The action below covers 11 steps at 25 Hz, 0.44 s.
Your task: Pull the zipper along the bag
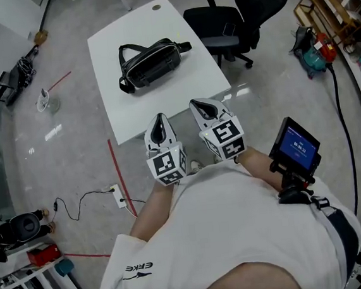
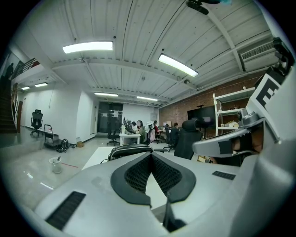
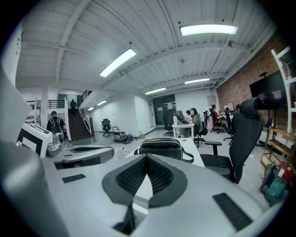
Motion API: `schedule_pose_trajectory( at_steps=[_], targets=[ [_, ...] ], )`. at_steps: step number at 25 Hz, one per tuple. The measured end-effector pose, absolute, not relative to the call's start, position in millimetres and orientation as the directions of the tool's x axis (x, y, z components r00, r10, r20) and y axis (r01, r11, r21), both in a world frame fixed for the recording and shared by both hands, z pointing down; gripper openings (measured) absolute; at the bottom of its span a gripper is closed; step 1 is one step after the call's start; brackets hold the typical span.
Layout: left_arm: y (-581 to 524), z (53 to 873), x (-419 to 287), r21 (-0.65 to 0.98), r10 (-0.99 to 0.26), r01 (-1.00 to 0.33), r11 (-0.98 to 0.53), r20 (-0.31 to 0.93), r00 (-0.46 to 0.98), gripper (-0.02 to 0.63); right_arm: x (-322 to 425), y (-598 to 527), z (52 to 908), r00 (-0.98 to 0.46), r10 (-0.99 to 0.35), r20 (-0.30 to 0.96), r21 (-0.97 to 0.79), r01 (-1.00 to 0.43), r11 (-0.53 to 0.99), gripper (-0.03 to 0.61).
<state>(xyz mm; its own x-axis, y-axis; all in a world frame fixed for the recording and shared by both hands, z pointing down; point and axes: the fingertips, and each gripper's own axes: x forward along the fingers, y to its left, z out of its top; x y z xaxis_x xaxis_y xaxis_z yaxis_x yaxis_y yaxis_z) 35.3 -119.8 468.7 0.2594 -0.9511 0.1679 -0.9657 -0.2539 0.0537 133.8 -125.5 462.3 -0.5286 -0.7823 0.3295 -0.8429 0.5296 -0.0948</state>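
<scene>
A black bag (image 1: 150,62) with a strap lies on the far half of the white table (image 1: 164,107). I hold both grippers side by side over the table's near edge, well short of the bag and pointing toward it. The left gripper (image 1: 159,118) is shut, its fingertips meeting with nothing between them. The right gripper (image 1: 200,104) is shut and empty too. In the left gripper view the bag (image 2: 130,149) shows just above the closed jaw tips (image 2: 151,154). It appears in the right gripper view as well, the bag (image 3: 162,147) beyond the tips (image 3: 147,156).
A black office chair (image 1: 232,21) stands at the table's far right corner. Red tape (image 1: 116,172) and a power strip with cable (image 1: 118,196) lie on the floor left of me. A small screen (image 1: 297,148) is mounted at my right hip. People sit at desks far behind the table.
</scene>
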Motion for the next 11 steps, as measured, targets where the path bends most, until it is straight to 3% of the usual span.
schedule_pose_trajectory(
  at_steps=[11],
  targets=[
    [-123.0,470.1,33.8,0.063,-0.955,-0.970,-0.235,0.171,0.243,0.002,133.9,-130.9,461.4,-0.532,-0.779,0.331,-0.083,-0.839,0.538,0.003]
  ],
)
